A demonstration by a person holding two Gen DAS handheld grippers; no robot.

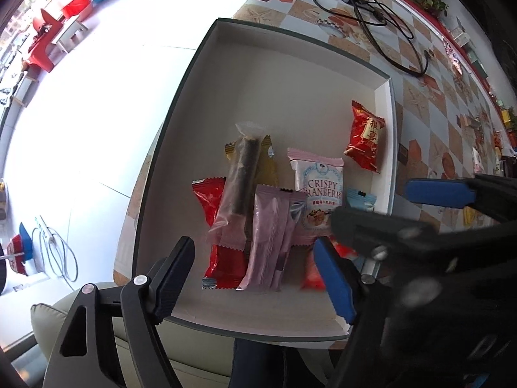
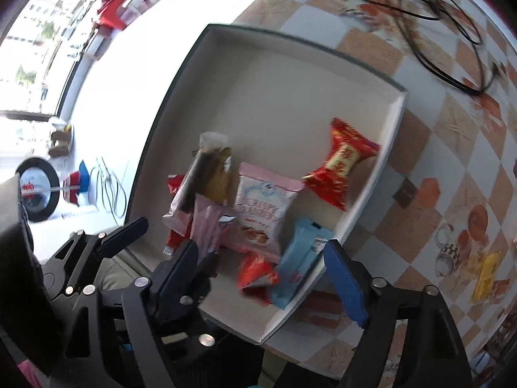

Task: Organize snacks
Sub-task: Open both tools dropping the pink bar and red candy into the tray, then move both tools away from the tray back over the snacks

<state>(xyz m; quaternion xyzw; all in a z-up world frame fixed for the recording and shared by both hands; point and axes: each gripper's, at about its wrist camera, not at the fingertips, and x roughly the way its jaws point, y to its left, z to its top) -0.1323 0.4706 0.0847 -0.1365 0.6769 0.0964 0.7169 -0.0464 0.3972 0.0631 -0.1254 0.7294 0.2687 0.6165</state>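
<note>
A tangled black cable [image 1: 381, 16] lies far on the checkered patterned tablecloth [image 1: 429, 103]; left, a red plastic stool [image 1: 42, 45] and white power strip [image 1: 45, 231] sit on the floor.

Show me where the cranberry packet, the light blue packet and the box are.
cranberry packet [image 1: 318, 190], left wrist view, printed front.
light blue packet [image 2: 302, 263], right wrist view, middle of wrapper.
box [image 1: 206, 38], left wrist view, far-left rim.

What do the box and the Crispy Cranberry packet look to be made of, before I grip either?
The box looks like stiff cardboard: thin straight walls, matte off-white inside, a dark outer edge. The Crispy Cranberry packet looks like glossy plastic film: printed face, zigzag-cut sealed top edge, soft puffed shape. Whether the film has a foil lining cannot be told.
</note>
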